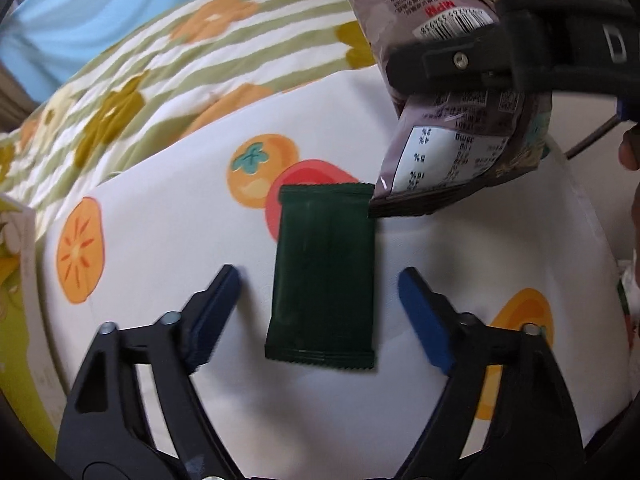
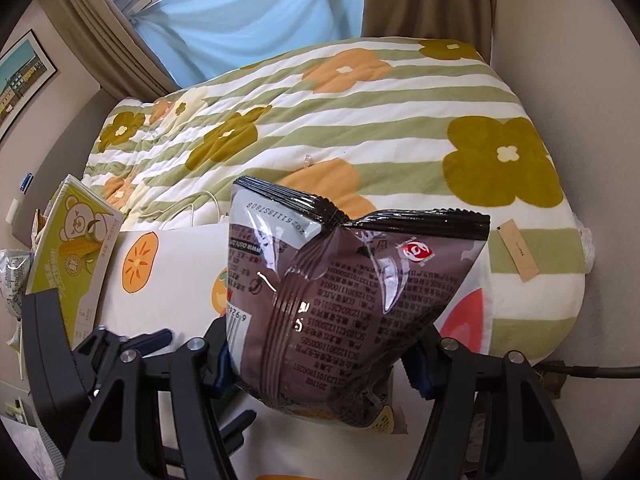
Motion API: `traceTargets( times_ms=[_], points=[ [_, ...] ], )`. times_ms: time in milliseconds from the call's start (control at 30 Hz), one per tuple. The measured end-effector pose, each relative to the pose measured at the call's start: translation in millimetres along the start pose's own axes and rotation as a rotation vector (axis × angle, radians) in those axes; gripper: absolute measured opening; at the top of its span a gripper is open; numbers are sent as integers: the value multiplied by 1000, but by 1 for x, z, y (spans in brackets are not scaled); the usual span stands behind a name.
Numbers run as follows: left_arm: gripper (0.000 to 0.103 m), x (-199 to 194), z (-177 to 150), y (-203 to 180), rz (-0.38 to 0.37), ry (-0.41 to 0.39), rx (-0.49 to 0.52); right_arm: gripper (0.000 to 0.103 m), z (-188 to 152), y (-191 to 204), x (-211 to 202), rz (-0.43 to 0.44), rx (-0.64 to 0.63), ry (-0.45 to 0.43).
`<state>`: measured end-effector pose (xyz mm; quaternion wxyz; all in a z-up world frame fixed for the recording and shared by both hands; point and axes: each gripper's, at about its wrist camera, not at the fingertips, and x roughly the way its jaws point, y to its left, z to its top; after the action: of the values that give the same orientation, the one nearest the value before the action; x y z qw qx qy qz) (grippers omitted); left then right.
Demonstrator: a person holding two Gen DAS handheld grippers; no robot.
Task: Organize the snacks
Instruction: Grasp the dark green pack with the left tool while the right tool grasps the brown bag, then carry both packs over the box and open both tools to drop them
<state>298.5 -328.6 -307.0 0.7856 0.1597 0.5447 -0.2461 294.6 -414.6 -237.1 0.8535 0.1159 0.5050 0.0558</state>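
Fingers of my left gripper [image 1: 320,316] stand parted on either side of a dark green snack packet [image 1: 326,276], one blue pad [image 1: 218,312] at about nine o'clock of it and the other at three o'clock, and I see white surface between each pad and the packet's edges, so nothing is pinched there: the gripper is released. That packet lies flat on a white tray [image 1: 168,216] printed with orange fruit, its long side running from six toward twelve o'clock in the left wrist view. My right gripper [image 2: 316,364] is clenched on a brown snack bag [image 2: 340,300]; in its own view the bag fills the gap between the two fingers and rises toward twelve o'clock, crumpled at the sealed top edge. From the left wrist view I see the same bag at about one o'clock, hanging above the tray with its lower corner just over the top right corner of the green packet; I cannot tell whether the two touch. Beyond the tray, toward twelve o'clock, lies a striped quilt with flowers [image 2: 320,120], and at nine o'clock of the tray leans a green carton with a bear [image 2: 76,236].
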Motion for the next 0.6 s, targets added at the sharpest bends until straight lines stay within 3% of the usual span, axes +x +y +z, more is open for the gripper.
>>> traceTargets(
  times_ms=[33,100,167,400,600],
  points=[
    [71,-1,1,1,-2,3,6,62,0,-1,0,-1,-2,0],
    [50,-2,3,2,-9,1,19,62,-2,-2,0,-2,-1,1],
    [41,-3,4,4,-12,5,30,62,-2,-2,0,1,1,2],
    [40,-8,8,10,-30,29,29,62,-6,-2,-5,11,11,3],
    [40,-57,12,31,-39,-55,-55,62,1,7,-27,5,-6,-15]
  ],
)
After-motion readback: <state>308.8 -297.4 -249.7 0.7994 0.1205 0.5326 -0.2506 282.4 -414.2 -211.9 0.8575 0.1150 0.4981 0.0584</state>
